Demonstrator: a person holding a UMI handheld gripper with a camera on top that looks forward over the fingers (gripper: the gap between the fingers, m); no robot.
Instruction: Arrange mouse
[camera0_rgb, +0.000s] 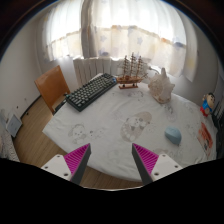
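Two fingers (112, 160) with magenta pads sit nearest the camera, spread wide apart and holding nothing, hovering over the near edge of a round surface (100, 130) covered in a pale patterned cloth. Beyond them, at the far side, a dark keyboard (91, 92) lies at an angle, ahead and to the left of the fingers. A model sailing ship (132, 70) stands farther back, with a white shell-like ornament (160, 84) to its right. The mouse (174, 134), small and pale blue, rests on the cloth ahead of the right finger and off to its right, well apart from the keyboard. The approach appears to be the step in hand: the fingers would need to swing right and forward to straddle the mouse before closing.
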